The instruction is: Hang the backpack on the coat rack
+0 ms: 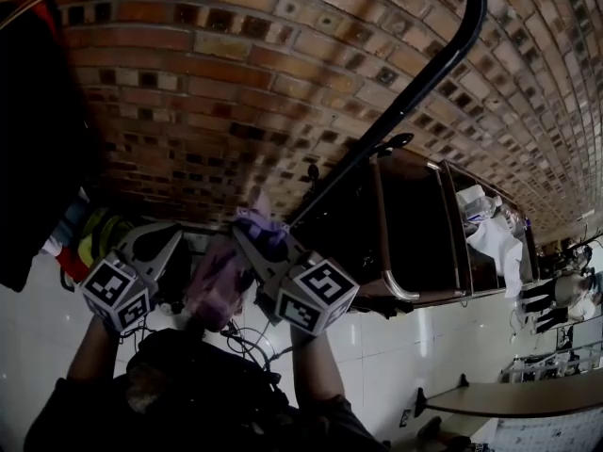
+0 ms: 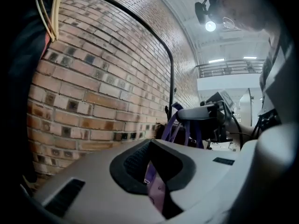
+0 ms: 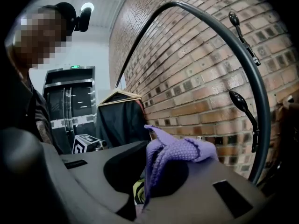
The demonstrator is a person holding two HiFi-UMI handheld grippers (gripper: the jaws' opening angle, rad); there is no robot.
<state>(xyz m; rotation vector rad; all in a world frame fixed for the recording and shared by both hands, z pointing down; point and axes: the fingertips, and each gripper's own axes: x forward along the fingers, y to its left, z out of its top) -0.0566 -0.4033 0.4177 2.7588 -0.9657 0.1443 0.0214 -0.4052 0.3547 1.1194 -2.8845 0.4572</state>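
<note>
The purple backpack [image 1: 217,279] hangs between my two grippers, in front of the brick wall. My left gripper [image 1: 154,250] is shut on a thin purple strap [image 2: 157,190]. My right gripper [image 1: 252,241] is shut on the purple mesh handle [image 3: 180,148], which bunches up over its jaws. The coat rack is a black curved pole [image 1: 443,59] rising to my right, with dark hooks [image 3: 243,102] on it. In the left gripper view the pole [image 2: 172,71] arcs overhead, and the right gripper [image 2: 205,113] shows beyond with purple straps hanging from it.
A black garment [image 3: 119,118] hangs on a wooden hanger to the left [image 1: 33,121]. A brown cabinet [image 1: 419,224] stands right of the pole. Colourful bags [image 1: 94,235] lie low on the left over white floor tiles. A table edge [image 1: 509,398] is at the bottom right.
</note>
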